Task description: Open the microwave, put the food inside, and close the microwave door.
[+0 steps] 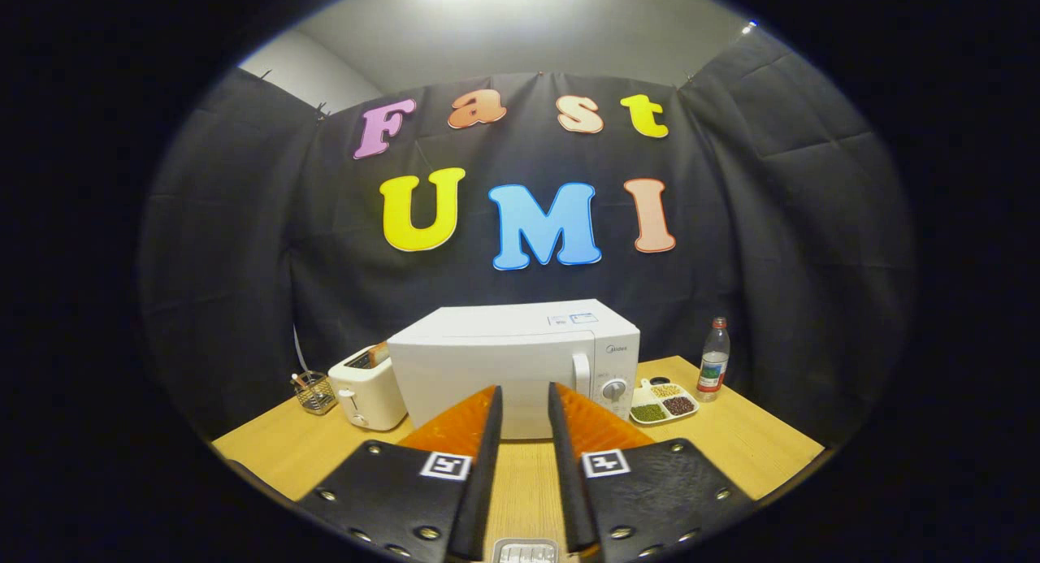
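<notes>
Microwave (513, 366), door shut, mid-desk (756, 449) beyond the gripper (525, 409), whose jaws stand parted and empty; toaster (368, 396) at its left, food tray (664, 402) and bottle (714, 370) at its right; opening, loading, closing all judged outstanding.

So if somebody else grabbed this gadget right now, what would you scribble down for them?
Gripper: fingers open, a gap between them, holding nothing, raised over the wooden table and aimed at the microwave.
Microwave: straight ahead beyond the fingers, door shut, handle by the dial.
Food: divided tray of beans on the table right of the microwave, near a bottle. Toaster stands left of the microwave.
Done: nothing yet.
Left: open the door, put the tray in, close the door.
</notes>
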`<act>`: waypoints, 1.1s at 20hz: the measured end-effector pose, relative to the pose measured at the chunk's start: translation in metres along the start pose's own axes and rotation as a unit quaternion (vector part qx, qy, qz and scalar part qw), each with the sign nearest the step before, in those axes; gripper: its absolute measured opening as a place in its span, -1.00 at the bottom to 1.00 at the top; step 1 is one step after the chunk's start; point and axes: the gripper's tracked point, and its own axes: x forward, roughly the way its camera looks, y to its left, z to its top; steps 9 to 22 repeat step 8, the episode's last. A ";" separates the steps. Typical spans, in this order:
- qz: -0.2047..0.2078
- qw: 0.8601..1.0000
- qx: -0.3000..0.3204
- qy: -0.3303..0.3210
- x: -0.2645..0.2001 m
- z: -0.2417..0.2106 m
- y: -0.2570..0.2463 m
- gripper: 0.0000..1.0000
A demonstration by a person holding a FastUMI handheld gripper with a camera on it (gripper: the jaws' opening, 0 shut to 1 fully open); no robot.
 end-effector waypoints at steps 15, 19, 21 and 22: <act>0.000 1.000 -0.011 -0.026 -0.034 0.016 0.006 0.96; 0.000 1.000 -0.011 -0.026 -0.034 0.016 0.006 0.96; 0.000 1.000 -0.011 -0.026 -0.034 0.016 0.006 0.96; 0.000 1.000 -0.011 -0.026 -0.034 0.016 0.006 0.96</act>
